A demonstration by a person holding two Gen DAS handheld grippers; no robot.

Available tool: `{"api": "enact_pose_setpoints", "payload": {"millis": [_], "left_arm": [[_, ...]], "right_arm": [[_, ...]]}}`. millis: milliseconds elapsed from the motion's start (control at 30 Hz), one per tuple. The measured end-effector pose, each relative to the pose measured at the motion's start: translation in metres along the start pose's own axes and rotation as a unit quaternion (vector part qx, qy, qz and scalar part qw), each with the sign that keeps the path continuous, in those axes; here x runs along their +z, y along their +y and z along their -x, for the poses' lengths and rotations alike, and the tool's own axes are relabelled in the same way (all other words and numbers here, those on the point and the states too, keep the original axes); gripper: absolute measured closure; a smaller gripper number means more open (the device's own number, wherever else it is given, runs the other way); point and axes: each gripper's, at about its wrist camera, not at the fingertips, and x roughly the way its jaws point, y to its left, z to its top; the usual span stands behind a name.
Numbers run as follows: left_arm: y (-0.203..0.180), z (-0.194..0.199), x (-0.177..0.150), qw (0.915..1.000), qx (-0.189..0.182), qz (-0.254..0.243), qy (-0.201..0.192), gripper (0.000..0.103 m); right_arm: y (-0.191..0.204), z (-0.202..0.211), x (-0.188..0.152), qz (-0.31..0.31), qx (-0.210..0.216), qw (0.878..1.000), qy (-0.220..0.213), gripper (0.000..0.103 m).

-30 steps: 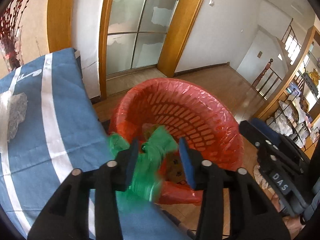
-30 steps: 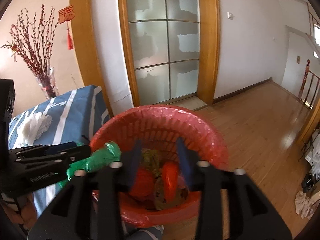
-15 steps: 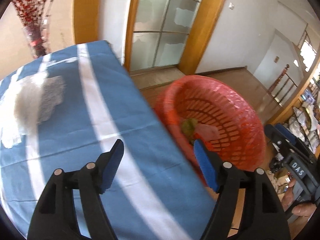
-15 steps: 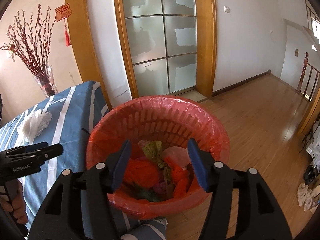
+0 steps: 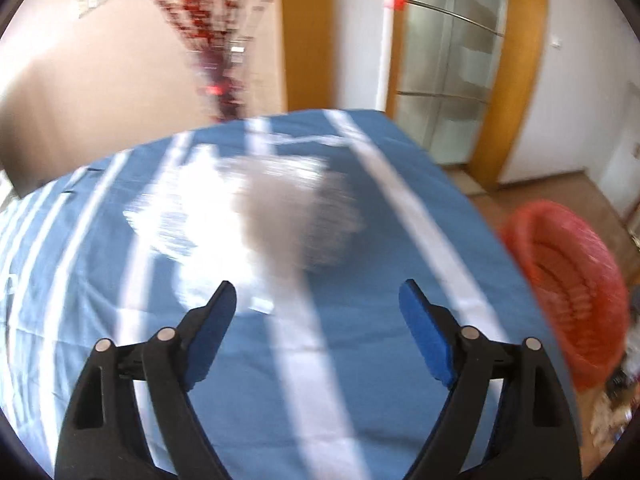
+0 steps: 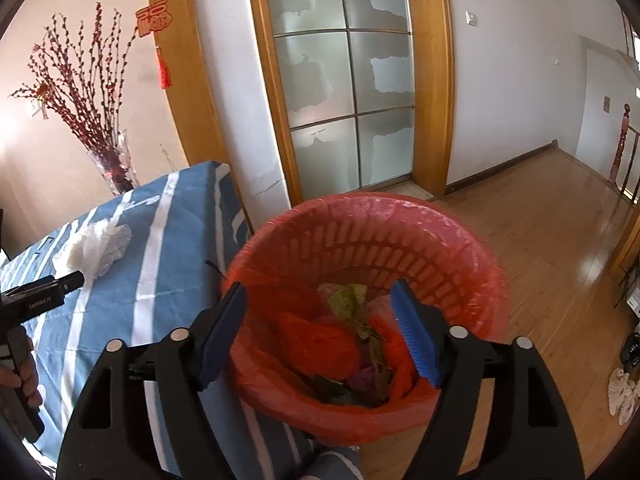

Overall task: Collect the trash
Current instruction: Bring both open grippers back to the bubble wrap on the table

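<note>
A red basket lined with a red bag stands on the floor beside the table; it holds orange, green and pink scraps. It shows at the right edge of the left wrist view. A crumpled white wrapper lies on the blue striped tablecloth, also seen in the right wrist view. My left gripper is open and empty above the cloth, short of the wrapper. My right gripper is open and empty over the basket.
A glass vase of red branches stands at the table's far corner. A frosted glass door in a wooden frame is behind the basket. Wooden floor stretches to the right. A white cloth lies on the floor.
My left gripper let go of the green trash over the basket, opened, and swung left over the table toward the white wrapper. My right gripper opened wider and stayed over the basket.
</note>
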Motion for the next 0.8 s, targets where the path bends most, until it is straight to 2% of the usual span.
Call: {"api": "enact_pose_setpoints", "payload": {"millis": [133, 267, 467, 733, 800], "left_arm": [[0.03, -0.011, 0.009, 0.9992, 0.032, 0.021, 0.001, 0.02], [0.051, -0.025, 0.015, 0.9984, 0.033, 0.043, 0.015, 0.02], [0.058, -0.036, 0.018, 0.9982, 0.02, 0.053, 0.021, 0.021], [0.061, -0.05, 0.021, 0.9969, 0.003, 0.066, 0.043, 0.045], [0.062, -0.051, 0.019, 0.9969, -0.006, 0.065, 0.044, 0.061]], "right_arm": [[0.017, -0.005, 0.002, 0.004, 0.008, 1.0, -0.003, 0.023], [0.035, -0.009, 0.003, 0.013, 0.018, 1.0, -0.002, 0.023], [0.053, -0.019, 0.001, 0.024, 0.028, 0.999, 0.012, 0.023], [0.069, -0.023, 0.0, 0.036, 0.039, 0.998, 0.022, 0.023], [0.074, -0.022, 0.001, 0.041, 0.043, 0.998, 0.022, 0.023]]}}
